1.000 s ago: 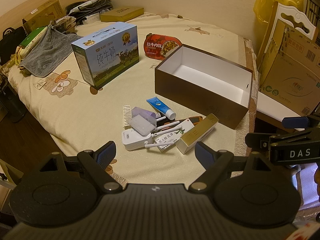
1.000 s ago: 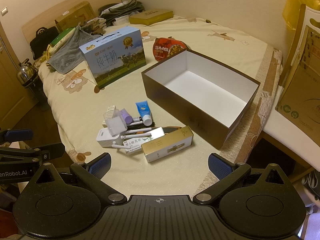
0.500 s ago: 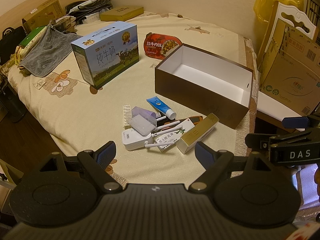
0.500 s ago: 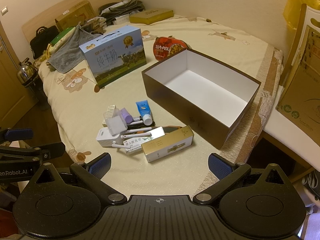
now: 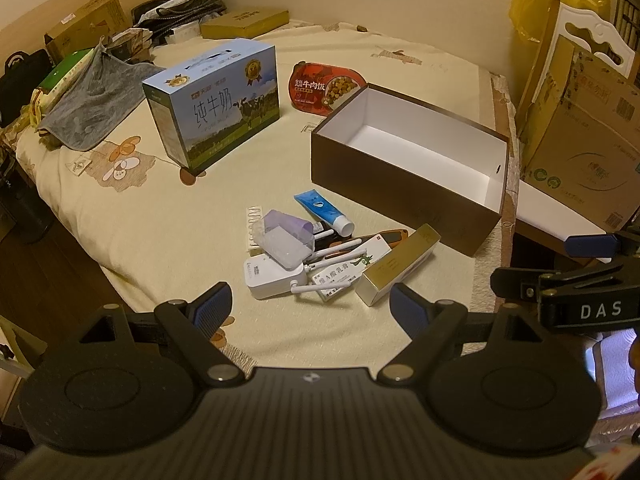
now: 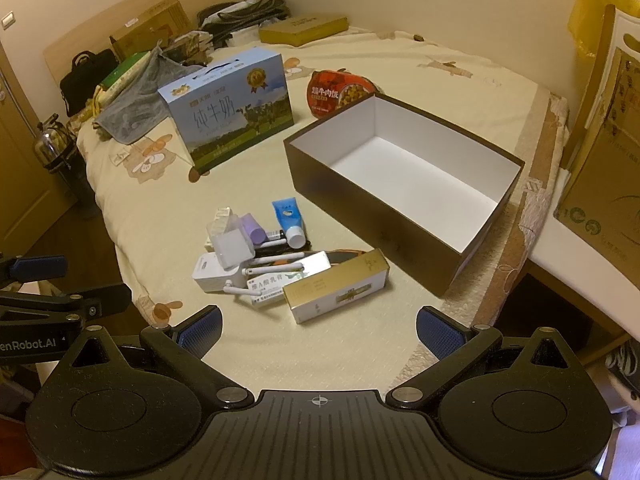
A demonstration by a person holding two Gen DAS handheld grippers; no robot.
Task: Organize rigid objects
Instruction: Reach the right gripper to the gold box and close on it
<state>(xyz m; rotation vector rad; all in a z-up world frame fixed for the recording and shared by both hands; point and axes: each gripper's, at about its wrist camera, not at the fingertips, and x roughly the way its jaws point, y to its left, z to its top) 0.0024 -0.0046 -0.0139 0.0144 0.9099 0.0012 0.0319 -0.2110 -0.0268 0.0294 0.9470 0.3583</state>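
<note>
A pile of small items lies on the bed: a gold box [image 5: 398,266] [image 6: 336,287], a white router with antennas [image 5: 272,276] [image 6: 216,270], a blue tube [image 5: 324,210] [image 6: 289,218], a white-green carton [image 5: 352,266] [image 6: 286,276] and a clear case over a purple item [image 5: 284,236] [image 6: 236,240]. An open brown box with a white inside [image 5: 408,196] [image 6: 360,204] stands to the right and holds nothing. My left gripper [image 5: 310,306] and right gripper [image 6: 318,330] are open and empty, hovering short of the pile.
A blue milk carton box [image 5: 216,104] [image 6: 232,108] and a red food tray [image 5: 324,88] [image 6: 340,94] stand behind the pile. A grey cloth [image 5: 88,108], bags and boxes crowd the bed's far left. Cardboard boxes [image 5: 584,136] stand right of the bed.
</note>
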